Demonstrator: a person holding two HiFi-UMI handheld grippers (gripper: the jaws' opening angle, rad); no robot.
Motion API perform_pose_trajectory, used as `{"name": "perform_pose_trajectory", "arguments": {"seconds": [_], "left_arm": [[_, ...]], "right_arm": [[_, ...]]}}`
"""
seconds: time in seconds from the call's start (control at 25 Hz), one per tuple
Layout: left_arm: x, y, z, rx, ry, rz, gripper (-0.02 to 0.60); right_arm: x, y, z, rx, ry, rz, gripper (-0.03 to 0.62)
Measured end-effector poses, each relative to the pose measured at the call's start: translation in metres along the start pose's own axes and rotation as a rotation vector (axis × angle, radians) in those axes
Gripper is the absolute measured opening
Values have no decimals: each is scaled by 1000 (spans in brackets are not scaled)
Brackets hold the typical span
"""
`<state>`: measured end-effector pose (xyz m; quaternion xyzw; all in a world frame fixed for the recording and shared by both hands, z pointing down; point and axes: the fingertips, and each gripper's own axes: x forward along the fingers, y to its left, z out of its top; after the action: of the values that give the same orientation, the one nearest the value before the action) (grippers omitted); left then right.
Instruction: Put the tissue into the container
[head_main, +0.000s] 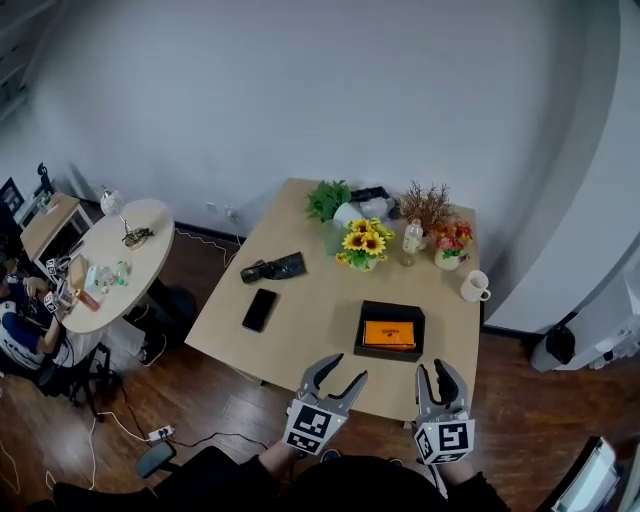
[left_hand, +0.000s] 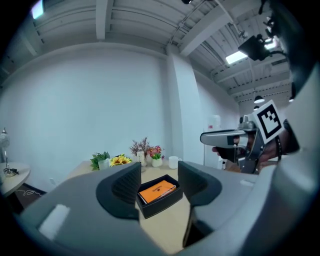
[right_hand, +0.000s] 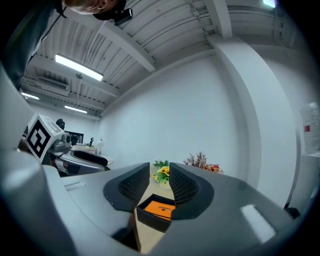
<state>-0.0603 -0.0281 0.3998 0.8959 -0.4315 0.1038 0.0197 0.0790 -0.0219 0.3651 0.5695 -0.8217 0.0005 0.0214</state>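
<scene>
My left gripper (head_main: 340, 372) held its jaws spread. My right gripper (head_main: 435, 371) had its jaws narrower but still apart. Neither held anything. The black container (head_main: 362, 335) sat on the worktop (head_main: 300, 315) just ahead, between them, neither clearly nearer. The orange pack (head_main: 389, 334), likely the tissue, already lay flat inside, long axis crosswise.

head view: from high above the person, facing steeply down at the near edge of the wooden table (head_main: 300, 330).
left gripper view: low and near, level along its jaws across the table.
right gripper view: likewise, beside it.
shared: black box (head_main: 362, 330) in all three.
</scene>
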Motion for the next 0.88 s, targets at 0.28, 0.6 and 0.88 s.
{"name": "perform_pose_trajectory", "arguments": {"seconds": [0.28, 0.6, 0.88], "left_arm": [[16, -23, 11, 1, -5, 3, 215], [31, -47, 53, 84, -85, 3, 213], [35, -59, 57, 108, -89, -17, 212]], "right_arm": [[-2, -21, 12, 80, -43, 35, 110], [-3, -32, 30, 19, -91, 20, 110], [-6, -35, 31, 11, -96, 28, 87]]}}
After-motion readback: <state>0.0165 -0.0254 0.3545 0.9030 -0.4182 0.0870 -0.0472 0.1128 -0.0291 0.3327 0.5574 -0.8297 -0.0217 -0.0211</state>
